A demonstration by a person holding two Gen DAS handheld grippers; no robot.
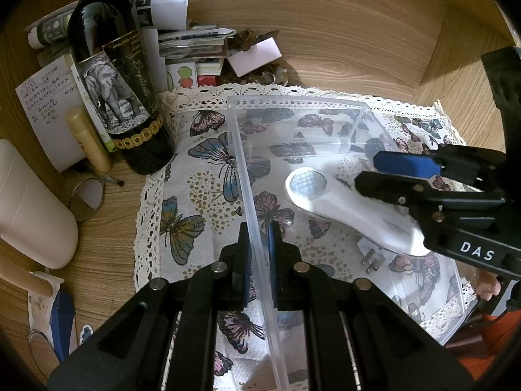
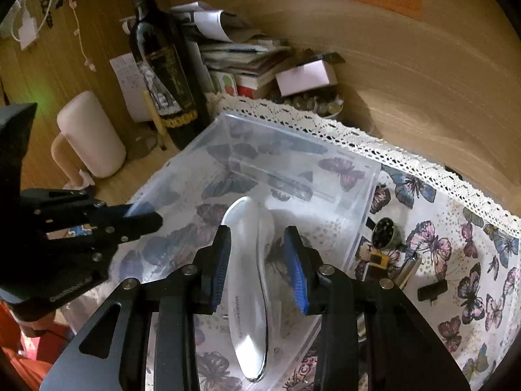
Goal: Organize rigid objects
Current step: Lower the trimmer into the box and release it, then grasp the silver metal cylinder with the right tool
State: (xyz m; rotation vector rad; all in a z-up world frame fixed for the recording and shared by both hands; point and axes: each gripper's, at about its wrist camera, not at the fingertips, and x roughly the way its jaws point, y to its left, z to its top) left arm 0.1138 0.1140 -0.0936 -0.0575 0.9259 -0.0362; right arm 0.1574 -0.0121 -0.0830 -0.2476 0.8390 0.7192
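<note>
A clear plastic box [image 1: 293, 104] stands on a butterfly-print cloth [image 1: 182, 195]. My left gripper [image 1: 260, 255] is shut on the box's near-left wall, one finger inside and one outside. In the right wrist view, the left gripper [image 2: 143, 218] clamps the box [image 2: 358, 202] at its left rim. My right gripper [image 2: 259, 260] is shut on a white oblong device [image 2: 247, 309] and holds it tilted over the box's inside. From the left wrist view, the device [image 1: 345, 208] shows a round textured head, and the right gripper [image 1: 366, 171] comes in from the right.
A dark wine bottle [image 1: 117, 97], a cream tube [image 1: 88, 140], a small round mirror [image 1: 86, 198] and a white mug [image 1: 29, 208] stand left of the cloth. Stacked papers [image 1: 192, 42] lie behind. Right of the box lie small dark parts [image 2: 386, 231] and a metal cylinder [image 2: 408, 268].
</note>
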